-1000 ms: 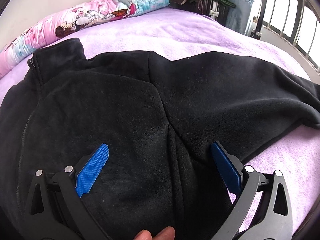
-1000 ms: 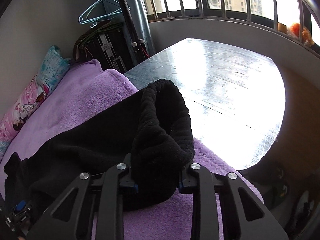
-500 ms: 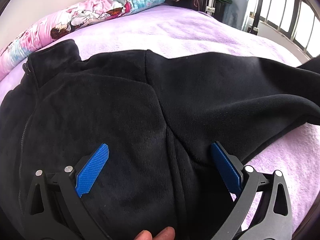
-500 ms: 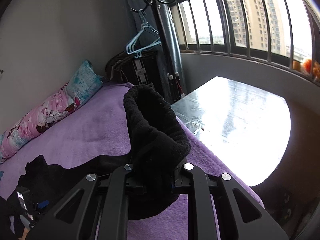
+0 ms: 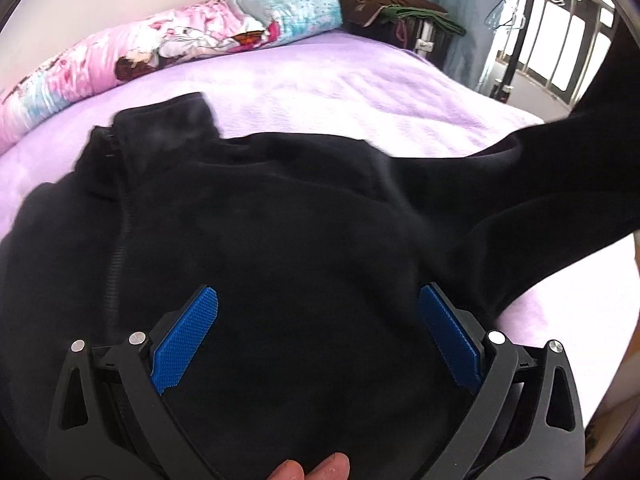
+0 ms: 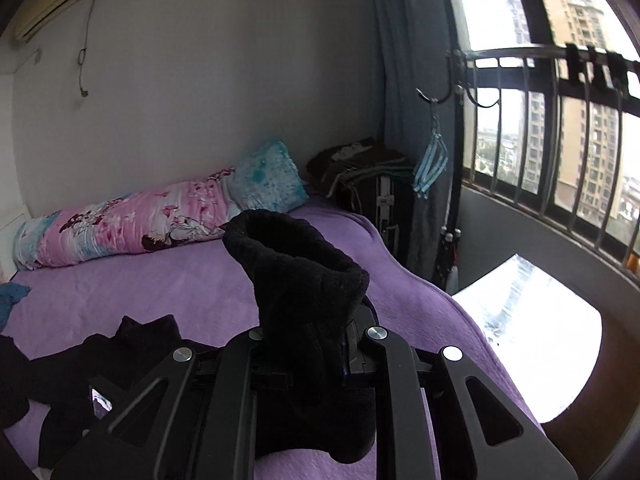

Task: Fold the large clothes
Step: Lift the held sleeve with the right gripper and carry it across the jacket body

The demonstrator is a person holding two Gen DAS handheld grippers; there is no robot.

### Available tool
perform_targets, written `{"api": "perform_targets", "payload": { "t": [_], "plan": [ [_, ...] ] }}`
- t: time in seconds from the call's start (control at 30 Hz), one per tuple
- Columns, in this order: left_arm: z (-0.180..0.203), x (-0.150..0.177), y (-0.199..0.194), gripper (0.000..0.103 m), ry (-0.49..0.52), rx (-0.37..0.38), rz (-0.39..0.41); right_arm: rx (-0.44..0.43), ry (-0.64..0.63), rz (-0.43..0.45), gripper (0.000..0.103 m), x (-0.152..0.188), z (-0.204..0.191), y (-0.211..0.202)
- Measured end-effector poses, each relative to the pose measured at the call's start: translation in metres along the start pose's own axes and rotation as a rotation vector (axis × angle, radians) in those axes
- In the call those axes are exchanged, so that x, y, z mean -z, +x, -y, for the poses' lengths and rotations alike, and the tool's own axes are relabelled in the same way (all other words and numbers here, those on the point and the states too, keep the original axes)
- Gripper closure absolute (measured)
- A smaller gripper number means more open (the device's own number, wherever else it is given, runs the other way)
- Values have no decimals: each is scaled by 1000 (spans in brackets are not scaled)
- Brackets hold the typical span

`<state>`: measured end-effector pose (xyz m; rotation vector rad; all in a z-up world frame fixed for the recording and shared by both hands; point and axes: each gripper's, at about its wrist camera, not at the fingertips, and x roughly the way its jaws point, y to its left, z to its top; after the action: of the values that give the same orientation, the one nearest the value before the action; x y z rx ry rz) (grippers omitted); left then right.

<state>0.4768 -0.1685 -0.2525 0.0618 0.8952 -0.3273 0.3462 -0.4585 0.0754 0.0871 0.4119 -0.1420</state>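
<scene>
Thick black fleece jacket [image 5: 280, 240] spread across the purple blanket [image 5: 360, 92], directly under and ahead of the left gripper [image 5: 318, 320]; blue pads [image 5: 186, 336] spread wide above the cloth, clamping nothing. Sleeve cuff [image 6: 296, 264] pinched tight in the right gripper [image 6: 316, 344], jaws just closed down on it, cuff standing up ahead of the fingers, sleeve [image 5: 560, 184] lifted off to the left gripper's right. Soft, bulky, limp; likely to sag and drag rather than slide, light enough for one grip. Best taken at hems, cuffs or shoulder seam, not mid-panel, where the pile bunches
</scene>
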Motion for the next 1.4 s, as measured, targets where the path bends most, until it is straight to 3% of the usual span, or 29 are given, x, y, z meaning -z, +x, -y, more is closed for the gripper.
{"api": "perform_targets", "payload": {
  "t": [0.13,0.2,0.27,0.33,0.43,0.6,0.83,0.97,1.0,1.03,1.07,1.17,1.33,1.4],
  "plan": [
    [-22,8,3,6,23,-36,-22,-79,-67,21,88,-10,-73,-6],
    [-38,12,8,6,-13,-33,-50,-123,-89,27,88,-13,-105,-8],
    [-56,22,20,6,-36,-113,-129,-169,-118,27,88,-14,-140,-9],
    [-67,29,30,5,-54,-85,-152,-207,-142,22,88,-12,-174,-9],
    [-57,29,39,5,-3,-135,-162,-253,-169,-1,88,-5,-223,-6],
    [-81,25,-1,6,-55,-52,-117,-309,-216,-36,88,11,-271,-6],
    [-198,61,-79,6,-144,-100,-128,-396,-256,-55,88,47,-331,-7],
    [-247,93,-86,6,-176,-156,-73,-396,-322,-81,88,90,-377,9],
    [-260,104,-78,6,-180,-175,-85,-407,-336,-101,88,106,-389,17],
    [-271,119,-63,5,-199,-135,-121,-430,-335,-141,88,122,-397,26],
    [-273,123,-62,5,-199,-111,-97,-436,-337,-168,88,133,-403,33],
    [-269,121,-64,5,-170,-130,-74,-409,-350,-207,88,158,-409,46],
    [-266,127,-67,5,-168,-144,-51,-379,-369,-208,88,174,-428,53],
    [-273,123,-76,6,-209,-110,-52,-374,-386,-203,88,176,-438,54]
  ]
}}
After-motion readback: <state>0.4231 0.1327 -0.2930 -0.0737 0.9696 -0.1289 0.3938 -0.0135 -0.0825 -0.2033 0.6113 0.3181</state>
